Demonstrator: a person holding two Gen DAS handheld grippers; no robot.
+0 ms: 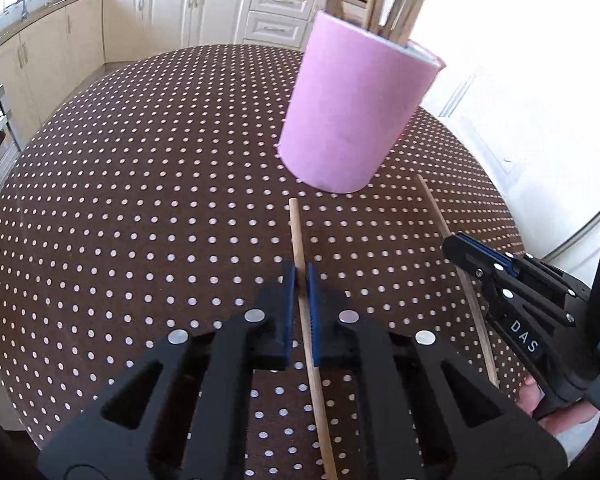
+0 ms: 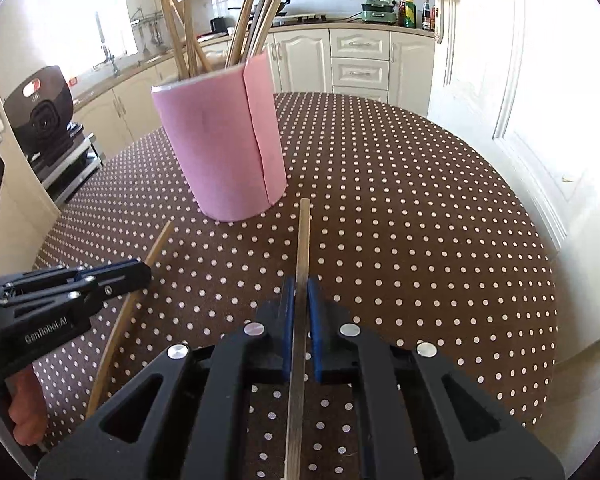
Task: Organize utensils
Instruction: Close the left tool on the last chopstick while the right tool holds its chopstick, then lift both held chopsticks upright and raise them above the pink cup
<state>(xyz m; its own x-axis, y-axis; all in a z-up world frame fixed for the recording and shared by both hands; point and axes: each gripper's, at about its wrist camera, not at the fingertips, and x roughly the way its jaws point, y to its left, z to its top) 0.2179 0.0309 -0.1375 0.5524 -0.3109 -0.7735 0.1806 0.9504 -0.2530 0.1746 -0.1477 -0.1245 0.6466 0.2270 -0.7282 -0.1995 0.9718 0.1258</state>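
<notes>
The tabletop (image 1: 140, 200) wears a dark brown cloth patterned with small white dots. The cup (image 1: 352, 120) is plain pink, holding pale tan wooden sticks (image 1: 396, 0). Both chopsticks (image 1: 300, 240) (image 2: 303, 240) are light wood. The left gripper (image 1: 301, 276) and right gripper (image 2: 301, 288) are black with blue pads. Kitchen cabinets (image 1: 172, 16) are cream.

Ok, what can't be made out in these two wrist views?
- Pink holder: its inside, hidden by its wall, both views.
- Sticks in the holder: tops cut by the top edge.
- Left chopstick, right chopstick: near ends hidden under the gripper bodies.
- Counter bottles: too small.
</notes>
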